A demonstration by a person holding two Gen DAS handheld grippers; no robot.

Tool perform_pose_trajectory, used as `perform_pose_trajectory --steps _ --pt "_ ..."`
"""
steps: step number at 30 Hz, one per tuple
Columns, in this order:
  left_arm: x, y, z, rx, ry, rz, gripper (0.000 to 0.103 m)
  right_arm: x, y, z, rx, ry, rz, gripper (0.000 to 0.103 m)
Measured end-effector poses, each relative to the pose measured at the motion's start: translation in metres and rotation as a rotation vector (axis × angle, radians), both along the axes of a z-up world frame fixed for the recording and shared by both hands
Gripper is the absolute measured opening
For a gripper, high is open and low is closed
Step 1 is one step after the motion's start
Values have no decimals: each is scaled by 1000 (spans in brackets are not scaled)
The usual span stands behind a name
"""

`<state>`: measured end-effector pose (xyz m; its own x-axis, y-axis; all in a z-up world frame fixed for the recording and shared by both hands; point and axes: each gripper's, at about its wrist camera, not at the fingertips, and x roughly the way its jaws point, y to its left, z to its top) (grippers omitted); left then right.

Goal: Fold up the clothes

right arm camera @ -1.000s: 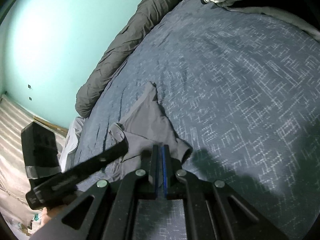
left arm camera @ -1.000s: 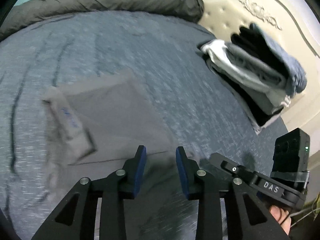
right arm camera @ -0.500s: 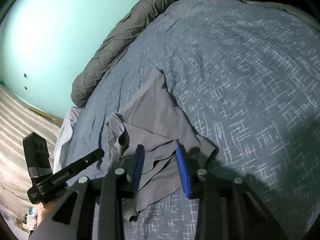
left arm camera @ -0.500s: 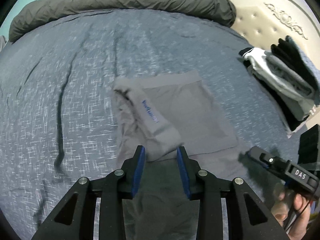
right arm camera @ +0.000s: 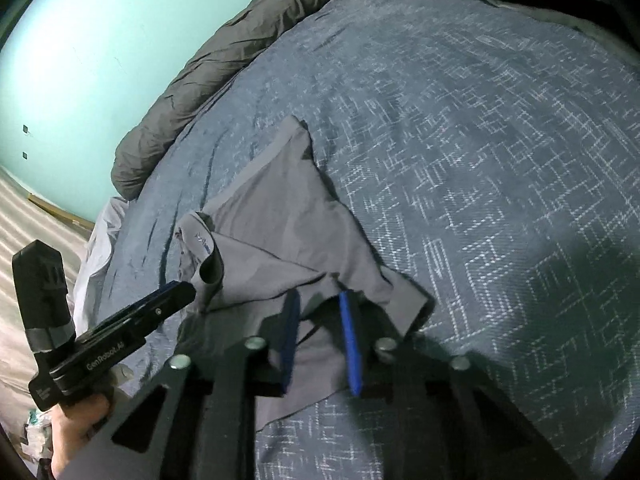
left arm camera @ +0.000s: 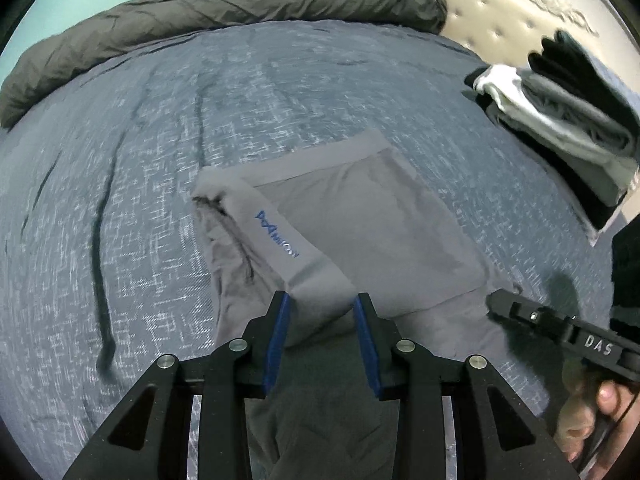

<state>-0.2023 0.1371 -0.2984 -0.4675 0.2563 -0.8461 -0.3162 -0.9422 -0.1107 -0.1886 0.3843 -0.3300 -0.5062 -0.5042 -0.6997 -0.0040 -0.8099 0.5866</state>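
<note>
Grey shorts with a blue logo on the waistband lie partly folded on the blue bedspread. My left gripper stands open at the near end of the turned-over waistband, which lies between its blue pads. In the right wrist view the same shorts spread ahead of my right gripper. Its jaws are closing, with the garment's near hem between them and a gap still showing. The right gripper reaches the shorts' right corner. The left gripper sits at the curled waistband.
A stack of folded clothes sits at the right by the cream headboard. A rolled dark grey duvet runs along the bed's far edge under a teal wall. A hand holds the right gripper's handle.
The left gripper came down onto the waistband's end, jaws unchanged. The right gripper, shut a second ago, opened wide over the hem and has since narrowed.
</note>
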Motion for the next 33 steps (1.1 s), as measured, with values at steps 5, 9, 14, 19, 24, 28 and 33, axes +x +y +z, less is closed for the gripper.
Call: perform_pose_trajectory --steps 5,9,14,19,24,28,33 --pt "-6 2 -8 -4 -14 -5 27 0 5 -3 -6 1 -1 3" --pt "-7 -1 -8 5 -12 -1 9 1 11 -1 -6 15 0 1" --pt "-9 -5 2 30 12 12 3 -1 12 -1 -16 14 0 0" --pt "-13 -12 19 63 39 38 3 1 19 3 -23 29 0 0" --pt "-16 -15 36 71 64 44 3 -2 26 4 -57 39 -20 3" --pt "-16 -17 39 70 70 41 3 -8 14 6 -39 20 19 31" --pt "-15 -20 39 79 67 36 3 -11 -1 8 31 14 38 34"
